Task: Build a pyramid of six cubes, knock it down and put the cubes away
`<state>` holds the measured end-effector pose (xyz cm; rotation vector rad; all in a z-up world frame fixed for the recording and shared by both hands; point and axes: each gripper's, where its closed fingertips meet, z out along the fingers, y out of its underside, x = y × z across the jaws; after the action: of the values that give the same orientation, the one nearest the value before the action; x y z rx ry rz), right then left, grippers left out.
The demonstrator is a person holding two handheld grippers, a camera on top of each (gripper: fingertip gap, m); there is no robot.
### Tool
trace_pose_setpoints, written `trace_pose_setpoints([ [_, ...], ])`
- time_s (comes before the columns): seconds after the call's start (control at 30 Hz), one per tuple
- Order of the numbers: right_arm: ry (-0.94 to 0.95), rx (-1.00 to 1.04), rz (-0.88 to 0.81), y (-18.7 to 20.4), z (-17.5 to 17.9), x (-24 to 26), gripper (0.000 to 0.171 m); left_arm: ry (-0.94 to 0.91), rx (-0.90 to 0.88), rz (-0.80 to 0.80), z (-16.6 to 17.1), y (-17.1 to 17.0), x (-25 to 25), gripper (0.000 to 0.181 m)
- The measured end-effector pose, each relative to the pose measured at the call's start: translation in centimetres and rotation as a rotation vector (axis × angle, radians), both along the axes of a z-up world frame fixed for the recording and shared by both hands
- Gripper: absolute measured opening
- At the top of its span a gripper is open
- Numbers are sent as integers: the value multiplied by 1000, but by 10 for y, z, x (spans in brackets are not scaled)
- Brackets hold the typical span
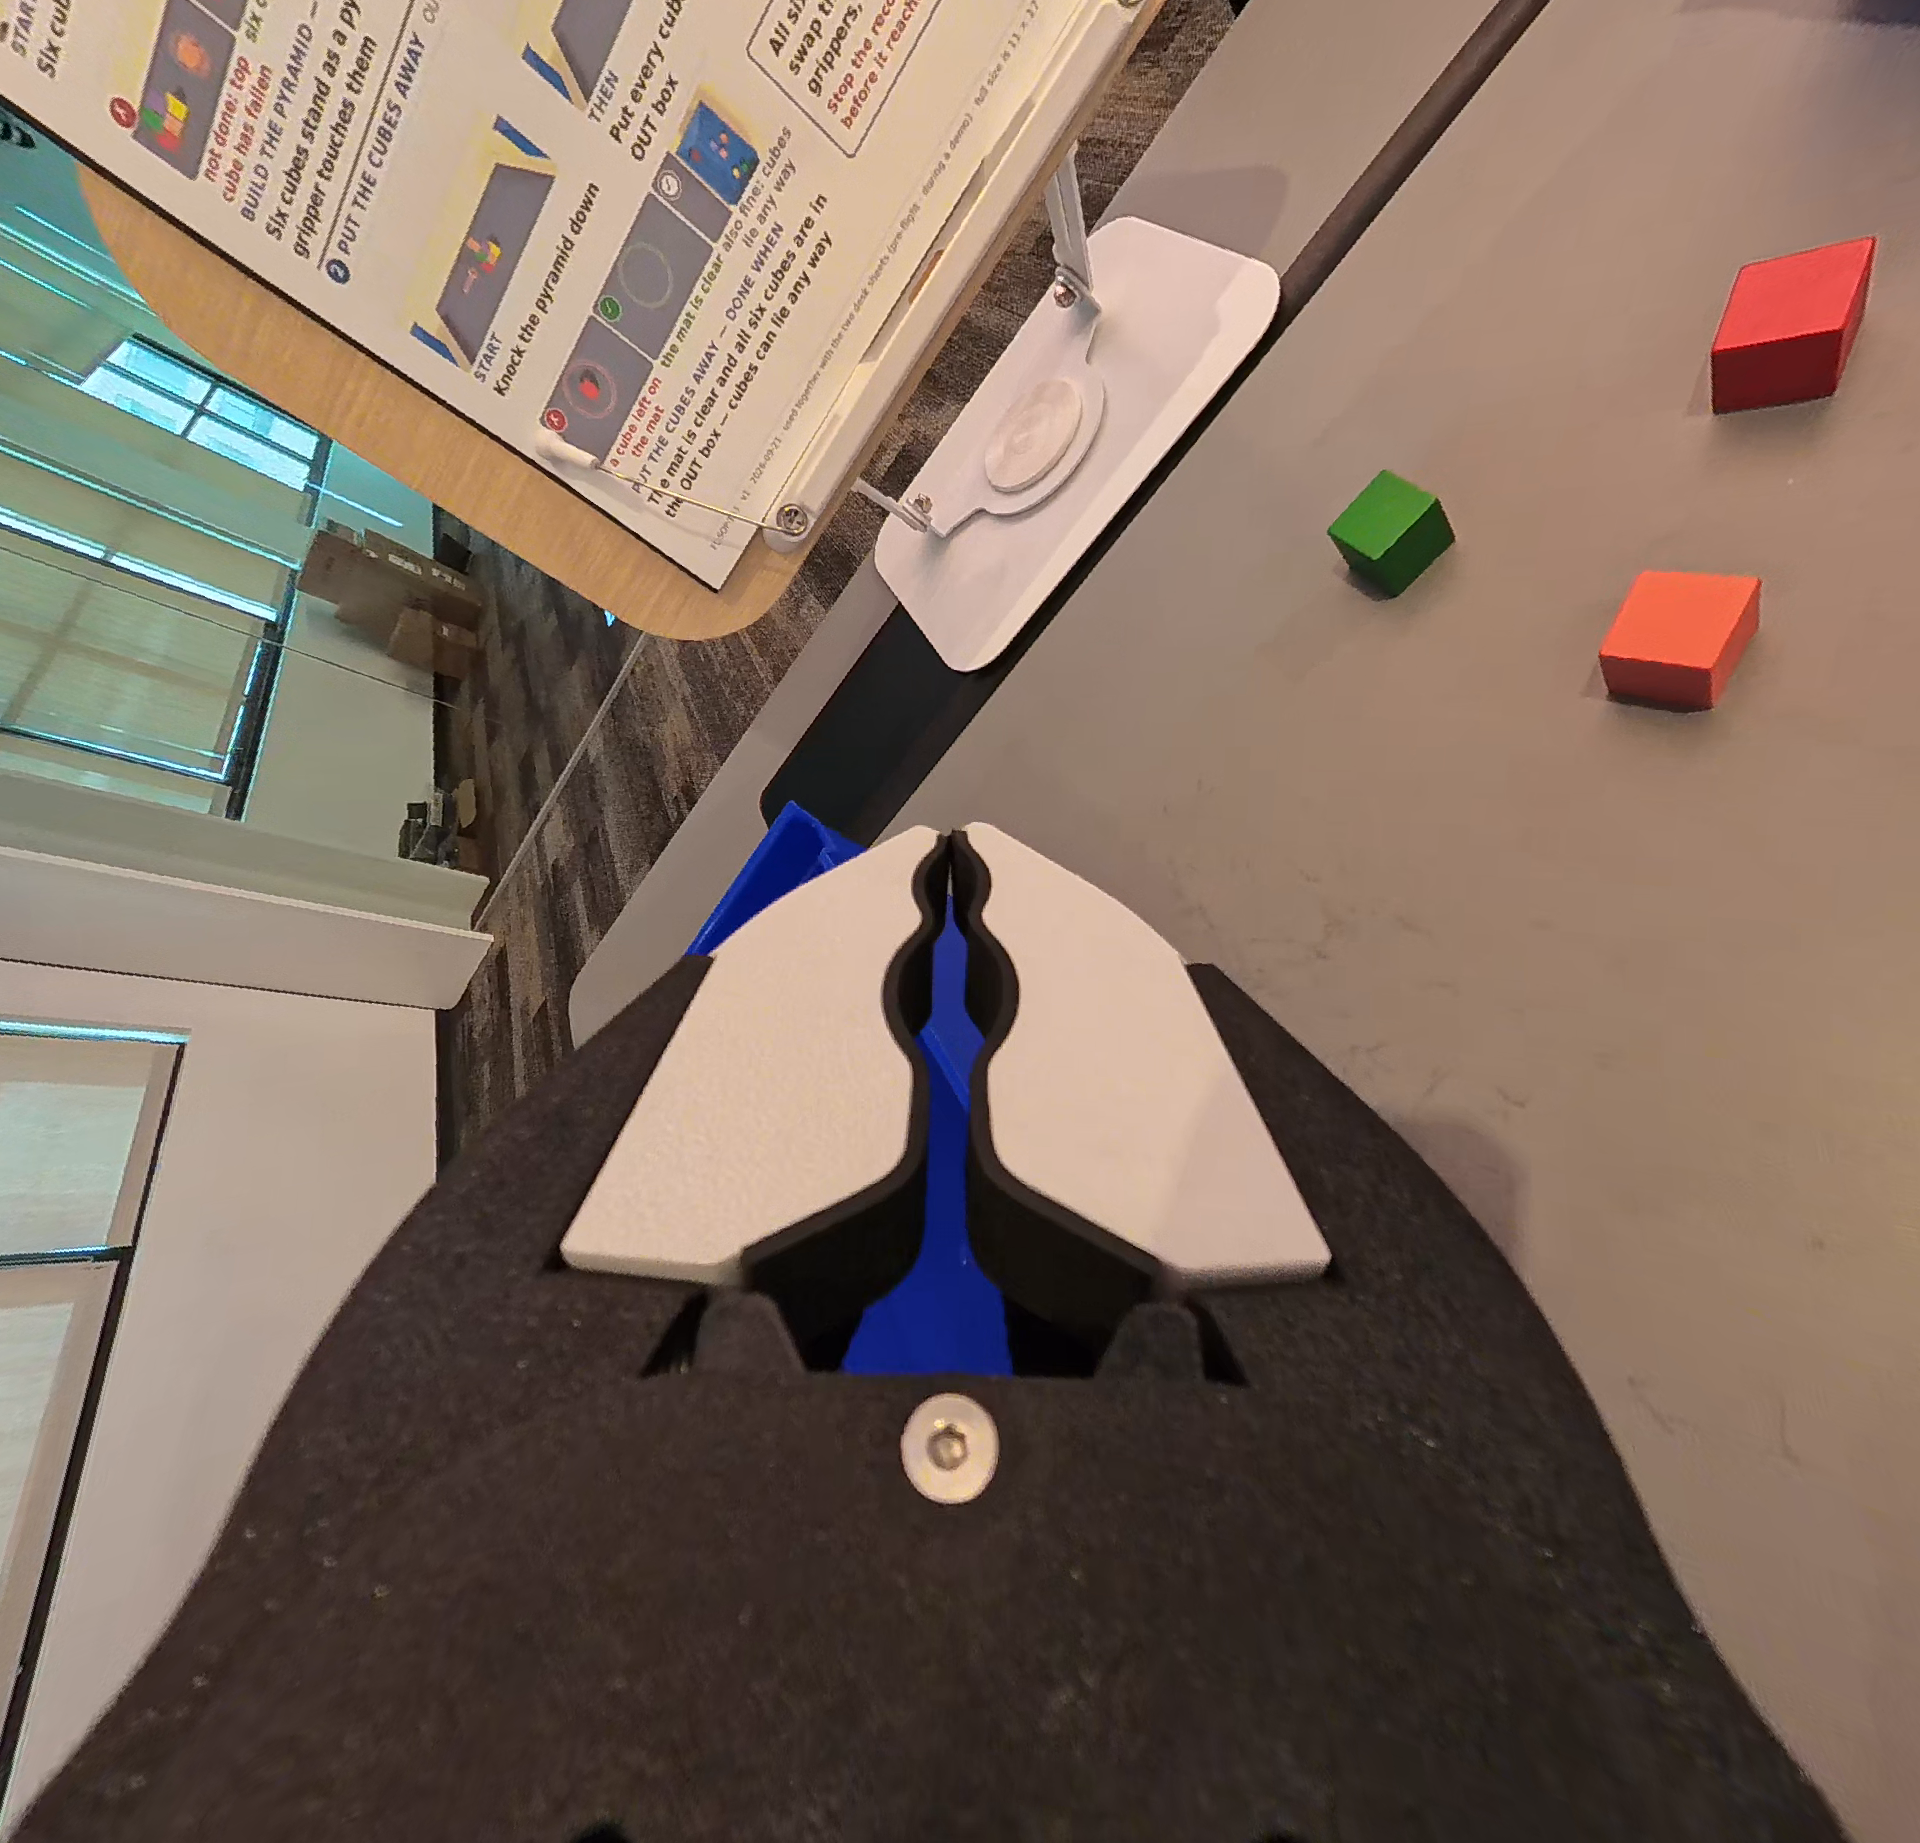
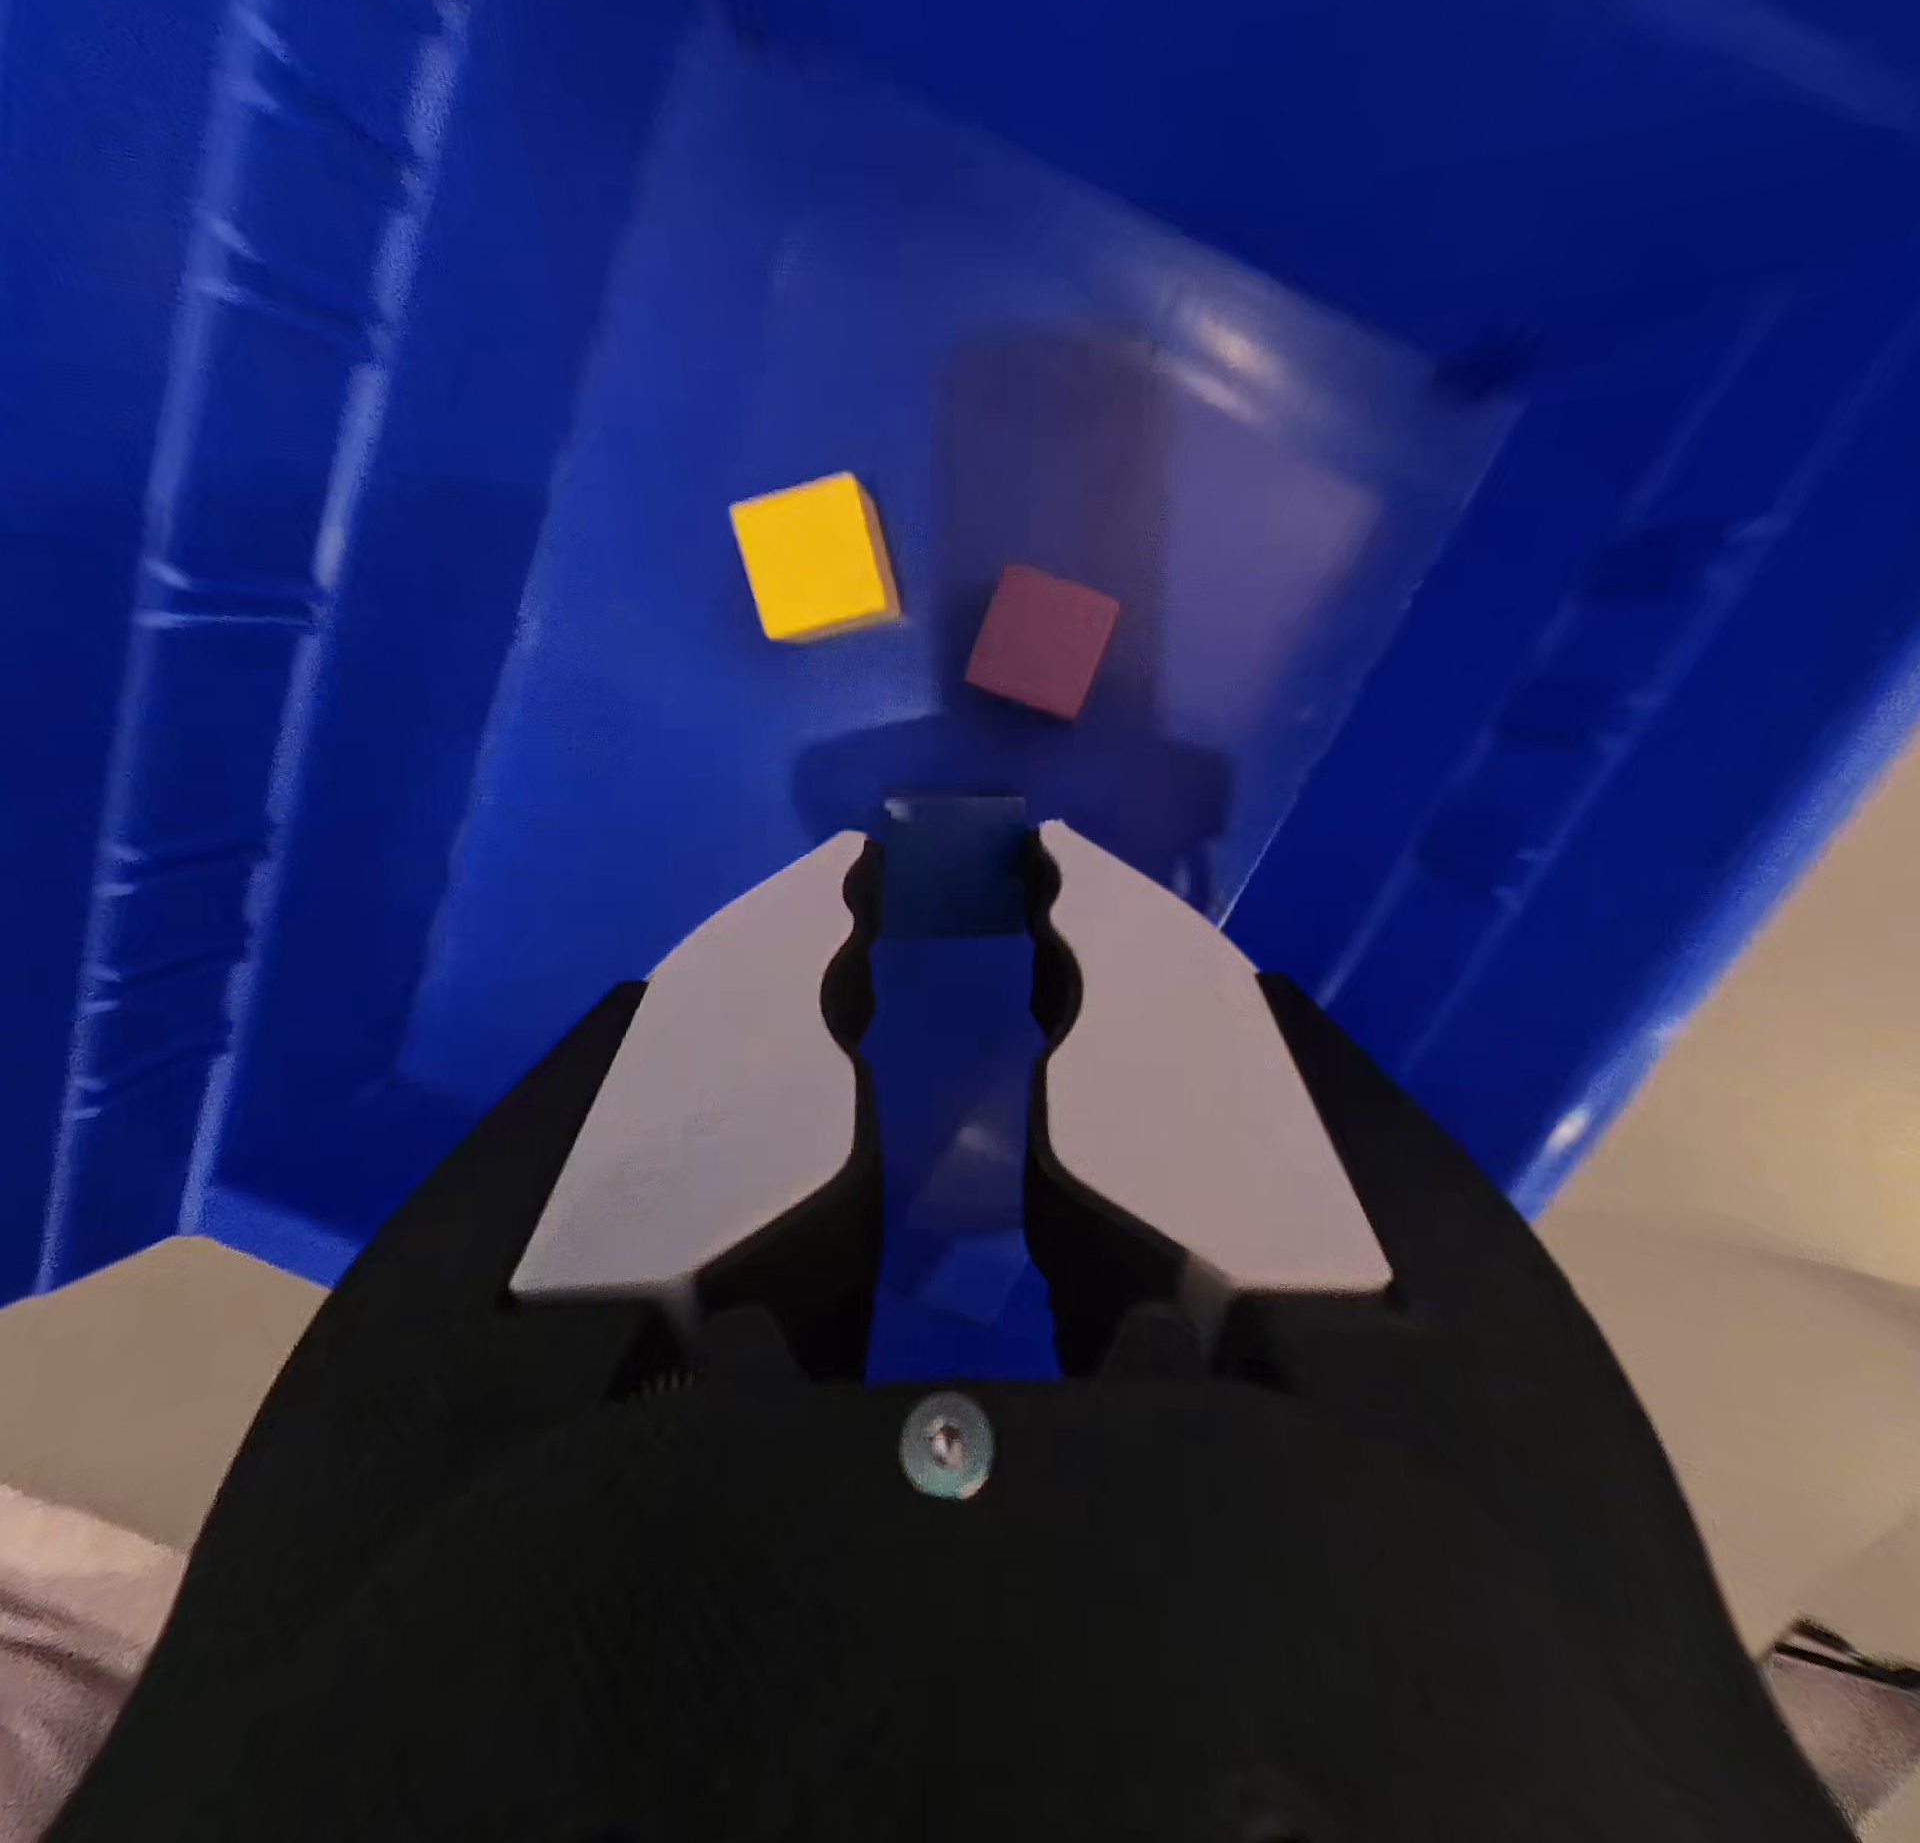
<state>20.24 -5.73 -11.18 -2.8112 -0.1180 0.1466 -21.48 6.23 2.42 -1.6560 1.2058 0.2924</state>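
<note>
Hovering over the blue box [image 2: 312, 650], the right tongs [image 2: 953, 843] pinched a dark blue cube [image 2: 951, 868] between their tips, the fingers parted only by the cube's width. On the box floor below lay a yellow cube [image 2: 812, 557] and a purple cube [image 2: 1041, 640], near each other but apart. The left tongs [image 1: 953, 837] were closed tip to tip with nothing between them, a sliver of blue box wall showing through the gap. Out on the grey surface [image 1: 1351, 962] a red cube [image 1: 1792, 323], a green cube [image 1: 1390, 533] and an orange cube [image 1: 1680, 638] sat well apart, beyond a white stand [image 1: 1081, 443] carrying an instruction sheet [image 1: 520, 183].

The cubes looked like small painted wooden blocks: light, rigid and unlikely to break in a short drop, so letting the blue one fall into the box seemed safe. Their smooth paint could slip under a glancing hold. Each remaining cube would probably be best taken across two opposite flat faces, squarely, with the pads low on the sides rather than on edges or corners, which might twist it out.
</note>
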Motion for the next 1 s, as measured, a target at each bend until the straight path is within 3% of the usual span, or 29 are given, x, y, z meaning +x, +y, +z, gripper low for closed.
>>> trace_pose_setpoints([
  [0.1, -20, -65, 18, -5, -19, 7, 29, -7, -2, 2, 1, 1, -1, 0],
  [0.33, -109, -81, 4, -4, -21, 17, 36, 8, -9, 1, -3, 1, 0, 0],
  [0.43, -94, 56, 4, 7, 15, 4, 35, 9, -6, 3, -3, 1, 0, 0],
  [0.5, -119, 264, 58, 24, 62, -18, 36, 7, -7, 4, -3, 1, 0, 0],
  [0.6, -51, 624, 205, 49, 133, -90, 43, 7, -8, 6, -3, 2, 0, 0],
  [0.67, 80, 758, 295, 59, 154, -150, 44, 11, -11, 4, -4, 1, 0, 0],
  [0.73, 179, 750, 320, 69, 145, -196, 45, 19, -12, 2, -5, 0, 1, 0],
  [0.8, 174, 655, 280, 80, 114, -217, 46, 19, -10, -1, -4, -2, 2, 0],
  [0.9, -10, 471, 250, 92, 55, -220, 48, 13, -10, -5, -3, -2, 3, 0],
  [1.0, -200, 371, 239, 99, 22, -213, 46, 19, -16, -4, -5, -2, 3, 0],
])
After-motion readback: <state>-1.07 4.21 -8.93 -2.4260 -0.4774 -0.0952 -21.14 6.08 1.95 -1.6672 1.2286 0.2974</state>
